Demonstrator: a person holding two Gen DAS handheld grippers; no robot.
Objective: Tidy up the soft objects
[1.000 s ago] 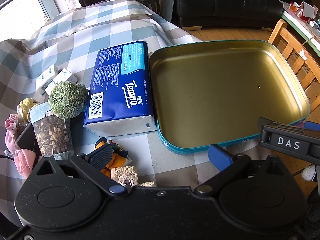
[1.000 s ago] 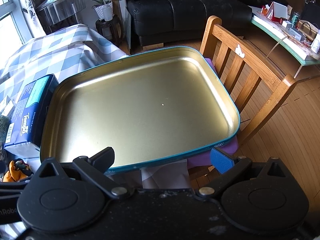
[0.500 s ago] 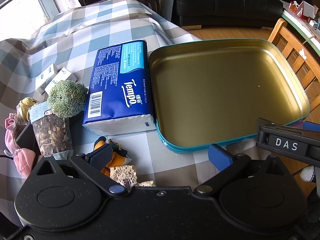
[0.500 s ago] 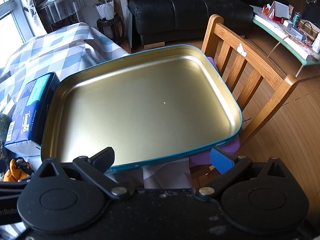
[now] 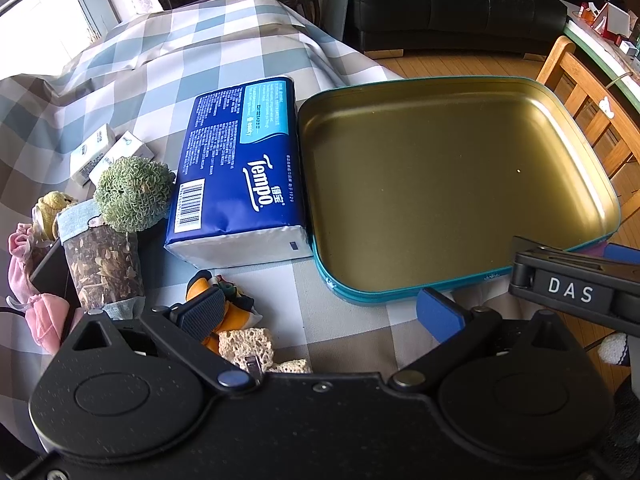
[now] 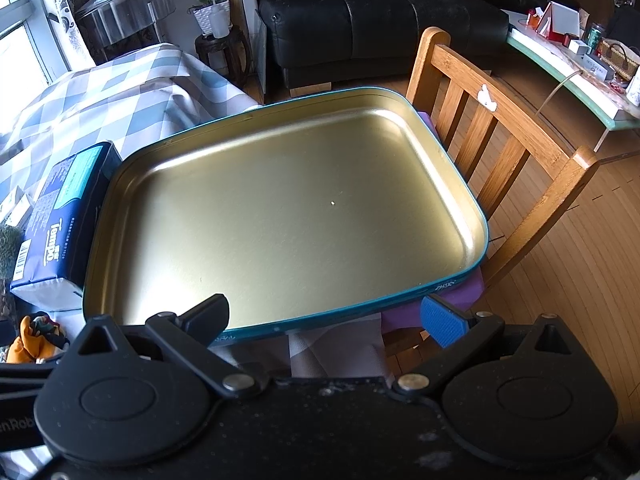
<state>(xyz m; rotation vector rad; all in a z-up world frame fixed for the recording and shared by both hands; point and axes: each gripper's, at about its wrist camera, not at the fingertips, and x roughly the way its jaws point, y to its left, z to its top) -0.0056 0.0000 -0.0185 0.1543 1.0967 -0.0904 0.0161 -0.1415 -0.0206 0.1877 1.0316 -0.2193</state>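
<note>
Presently, a blue tissue pack (image 5: 240, 168) reading "Tempo", with a barcode, is lying on the checked tabletop (image 5: 168, 64), its long side touching the left rim of the gold tin tray (image 5: 440, 184), which is holding nothing. Left of the pack, a green scrubber ball (image 5: 132, 194) is sitting against a clear pouch of dried bits (image 5: 102, 264); two small white packets (image 5: 106, 154) are lying beyond it and pink cloth (image 5: 28, 280) is bunched further left. Nearer than the pack, an orange soft toy (image 5: 224, 304) and a sponge piece (image 5: 246, 346) are lying under the left tool (image 5: 320, 312), which is hanging spread wide, gripping nothing. A black part marked "DAS" (image 5: 572, 290) is crossing the tray's near right corner. The right tool (image 6: 324, 316) is hovering wide apart at the tray's near rim, unloaded. A wooden chair (image 6: 500, 128) is standing right of the tray.
</note>
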